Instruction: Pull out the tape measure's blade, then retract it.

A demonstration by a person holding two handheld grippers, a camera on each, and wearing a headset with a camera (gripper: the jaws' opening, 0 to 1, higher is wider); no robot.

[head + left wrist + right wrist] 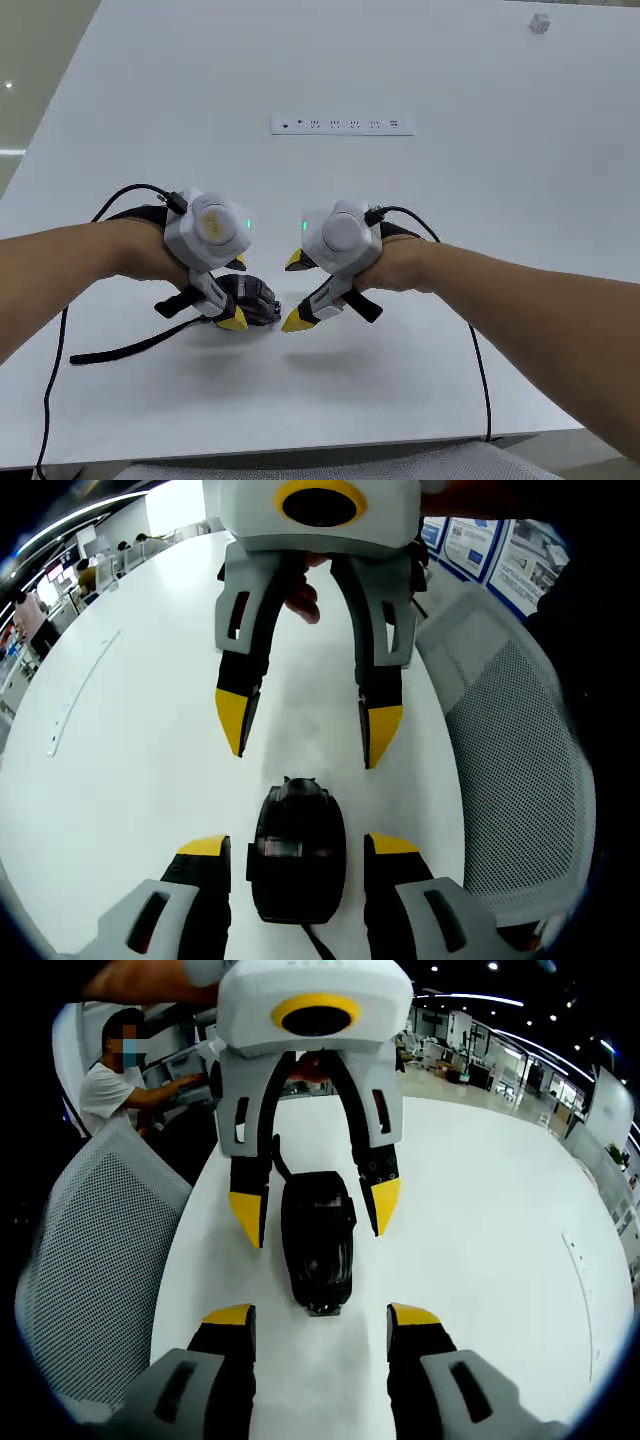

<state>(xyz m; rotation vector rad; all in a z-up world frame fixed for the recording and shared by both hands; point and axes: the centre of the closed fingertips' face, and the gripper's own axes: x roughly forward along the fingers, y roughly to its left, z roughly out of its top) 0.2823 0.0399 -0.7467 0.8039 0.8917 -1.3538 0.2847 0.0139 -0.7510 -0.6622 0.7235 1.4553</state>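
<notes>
Arms: closest to me are two bare forearms. They come in from both sides and meet in the middle of the head view.
Left gripper: my white left gripper has black jaws with yellow tips and sits low over the table. Its jaws are spread just wide enough to stand one on each side of the tape measure. I see a thin gap on each side, so it is not squeezing.
Tape measure: the small black tape measure has a rounded case. It lies on the table, well in between the left gripper's jaws.
Blade: I see just a little tab at the end of the case, and it faces the right gripper. The blade is tucked in.
Right gripper: my white right gripper has the same yellow tips. It points at the left one, tip to tip, near but apart. Its jaws are wide open and hold nothing.
Table: a big flat white table top.
Power strip: a long white power strip lies flat farther back, well apart from the grippers.
Cable: a black cable runs from the right gripper to the near edge.
Strap: a black strap lies flat to the left of the left gripper.
Chair: a grey mesh chair stands at the table's edge.
Far corner: a small white block, too small for me to tell what it is.
</notes>
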